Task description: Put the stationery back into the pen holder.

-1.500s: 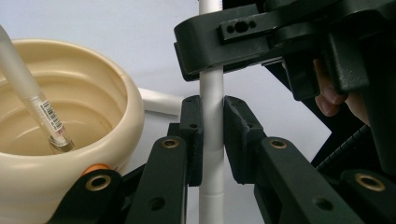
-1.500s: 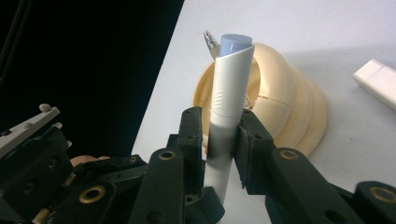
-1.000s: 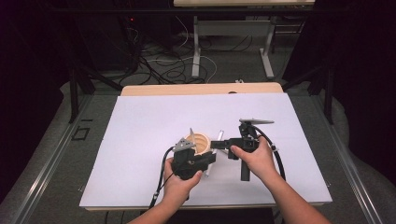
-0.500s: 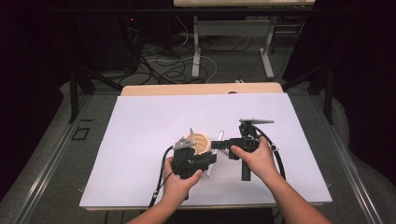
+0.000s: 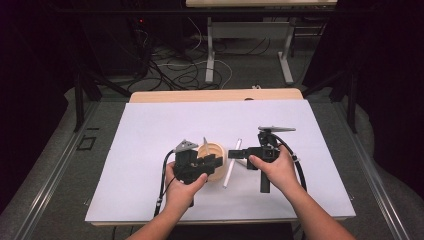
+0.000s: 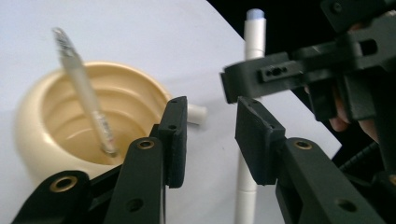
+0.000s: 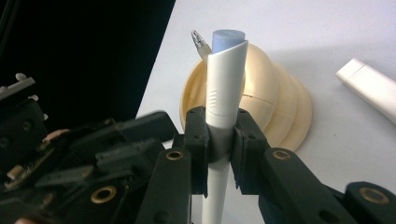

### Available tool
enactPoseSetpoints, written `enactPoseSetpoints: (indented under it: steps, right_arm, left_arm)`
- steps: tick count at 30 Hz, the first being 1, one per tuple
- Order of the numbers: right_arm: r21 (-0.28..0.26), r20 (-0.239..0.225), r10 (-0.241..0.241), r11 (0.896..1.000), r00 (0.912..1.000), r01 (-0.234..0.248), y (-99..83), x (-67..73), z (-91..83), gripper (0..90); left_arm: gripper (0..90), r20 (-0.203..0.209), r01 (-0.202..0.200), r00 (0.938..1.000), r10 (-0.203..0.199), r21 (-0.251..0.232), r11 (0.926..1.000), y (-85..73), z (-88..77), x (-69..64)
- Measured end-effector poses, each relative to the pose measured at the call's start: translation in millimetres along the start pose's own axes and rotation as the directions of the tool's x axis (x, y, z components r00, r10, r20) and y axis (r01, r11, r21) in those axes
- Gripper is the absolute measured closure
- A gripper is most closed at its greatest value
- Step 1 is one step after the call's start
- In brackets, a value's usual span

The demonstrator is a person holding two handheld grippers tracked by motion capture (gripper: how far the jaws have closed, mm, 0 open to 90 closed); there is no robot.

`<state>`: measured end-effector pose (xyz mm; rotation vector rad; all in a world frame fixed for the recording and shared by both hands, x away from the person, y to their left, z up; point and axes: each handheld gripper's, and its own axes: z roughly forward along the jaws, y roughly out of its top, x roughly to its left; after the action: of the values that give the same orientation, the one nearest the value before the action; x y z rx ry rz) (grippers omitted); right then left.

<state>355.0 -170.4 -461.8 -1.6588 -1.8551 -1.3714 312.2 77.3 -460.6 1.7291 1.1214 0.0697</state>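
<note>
We keep our right gripper (image 7: 219, 154) clamped on the white pen (image 7: 223, 93), its long axis pointing toward the cream bowl (image 5: 214, 159) on the surface (image 5: 150, 130). Our left gripper (image 6: 210, 135), jaws just opened and empty, sits beside the bowl, where a clear refill (image 6: 84, 88) leans.

high view: overhead, facing forward-down | gripper views: close, along jaws | shared: cream bowl (image 5: 216, 159), probably same pen (image 7: 223, 93)

The counter (image 5: 150, 130) is white, with a pale wood strip along its far edge. The cup (image 6: 51, 126) is cream-yellow and holds a clear glass tube (image 6: 84, 88). The pen (image 7: 224, 98) is white with a light blue end. Both grippers' fingers (image 6: 175, 135) are black.
</note>
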Motion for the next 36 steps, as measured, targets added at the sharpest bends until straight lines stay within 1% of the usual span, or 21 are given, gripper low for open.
enactPoseSetpoints:
  steps: [3,7,8,9,10,13,16,19,20,21,22,23,24,25,28,29,30,31,32,35,36]
  right_arm:
    - [-0.001,-0.004,-0.005,1.0,1.0,0.005,0.2,-0.4,-0.5,78.6]
    - [-0.015,-0.002,-0.001,1.0,1.0,0.001,0.6,0.6,-0.5,78.6]
    - [-0.015,-0.002,-0.003,1.0,1.0,0.003,0.9,1.2,-0.6,78.6]
    - [-0.011,-0.004,-0.019,1.0,0.9998,0.019,1.1,0.3,-1.3,78.6]
    - [-0.02,-0.003,-0.013,1.0,0.9999,0.013,1.5,1.5,-0.9,78.6]
    - [-0.021,-0.008,-0.008,1.0,0.9999,0.008,3.4,3.3,-1.4,78.6]
    - [-0.024,-0.006,-0.018,1.0,0.9998,0.018,5.3,5.2,0.1,78.6]
    - [-0.022,-0.003,-0.027,0.999,0.9996,0.027,7.4,8.3,2.3,78.6]
    - [-0.028,-0.011,-0.038,0.999,0.9992,0.037,8.2,8.2,3.0,78.6]
    - [-0.024,-0.008,-0.03,0.999,0.9995,0.03,9.3,9.9,3.4,78.6]
    - [-0.024,-0.01,-0.041,0.999,0.9991,0.04,10.2,9.5,3.8,78.6]
    - [-0.027,-0.009,-0.033,0.999,0.9994,0.033,11.7,10.5,4.4,78.6]
    - [-0.028,-0.01,-0.038,0.999,0.9992,0.038,13.4,10.5,4.6,78.6]
    - [-0.028,-0.009,-0.038,0.999,0.9992,0.038,15.3,10.9,5.2,78.6]
    - [-0.035,0.002,-0.05,0.998,0.9987,0.05,21.4,13.0,7.4,78.6]
    - [-0.041,0.004,-0.052,0.998,0.9986,0.053,23.5,14.5,8.1,78.6]
    - [-0.04,0.009,-0.054,0.998,0.9985,0.054,26.0,16.1,8.3,78.6]
    - [-0.046,0.015,-0.062,0.997,0.998,0.063,28.3,17.3,9.2,78.6]
    - [-0.046,0.02,-0.067,0.997,0.9975,0.068,31.1,18.6,9.6,78.6]
    - [-0.055,0.032,-0.074,0.996,0.9967,0.076,39.0,23.0,11.3,78.6]
    - [-0.056,0.037,-0.083,0.995,0.9958,0.085,41.5,24.3,11.7,78.6]
  left_arm:
    - [60.3,-0.011,0.0,0.9999,0.0,-0.03,0.9996,3.6,-4.8,4.9]
    - [56.9,-0.049,-0.017,0.9987,0.014,-0.06,0.998,7.9,-9.8,10.8]
    - [56.2,-0.059,-0.014,0.9982,0.01,-0.068,0.9976,8.9,-10.8,12.4]
    - [55.1,-0.073,-0.019,0.9973,0.013,-0.074,0.9971,10.4,-12.1,14.7]
    - [54.2,-0.081,-0.025,0.9965,0.019,-0.079,0.9966,11.3,-12.8,16.3]
    - [49.6,-0.116,-0.051,0.9925,0.039,-0.098,0.9939,14.7,-15.4,22.5]
    - [47.0,-0.142,-0.062,0.9888,0.046,-0.109,0.9921,17.8,-17.9,30.5]
    - [44.8,-0.168,-0.076,0.9841,0.059,-0.097,0.9924,20.4,-20.3,39.1]
    - [43.9,-0.177,-0.076,0.9825,0.057,-0.1,0.9921,20.8,-20.9,41.6]
    - [43.3,-0.184,-0.085,0.9809,0.065,-0.104,0.9909,21.4,-21.7,44.6]
    - [42.4,-0.187,-0.089,0.9801,0.068,-0.109,0.99,21.9,-22.2,47.1]
    - [40.6,-0.186,-0.1,0.9794,0.079,-0.107,0.9892,22.9,-22.7,50.0]
    - [38.5,-0.179,-0.106,0.9801,0.086,-0.105,0.9888,23.8,-23.1,52.5]
    - [37.8,-0.18,-0.112,0.9792,0.093,-0.099,0.9888,24.5,-24.2,54.6]
    - [36.7,-0.182,-0.117,0.9785,0.097,-0.106,0.9875,25.5,-26.2,59.8]
    - [36.3,-0.18,-0.109,0.9798,0.087,-0.113,0.9877,25.6,-26.5,61.3]
    - [35.7,-0.177,-0.111,0.98,0.09,-0.117,0.9869,25.9,-26.5,63.1]
    - [35.3,-0.168,-0.111,0.9815,0.091,-0.113,0.9873,26.3,-26.8,64.9]
    - [34.9,-0.169,-0.106,0.9817,0.086,-0.112,0.988,26.3,-27.0,66.2]
    - [31.6,-0.197,-0.107,0.9768,0.084,-0.111,0.988,26.2,-27.4,69.2]
    - [31.6,-0.202,-0.1,0.9764,0.077,-0.108,0.9891,26.1,-27.4,69.7]
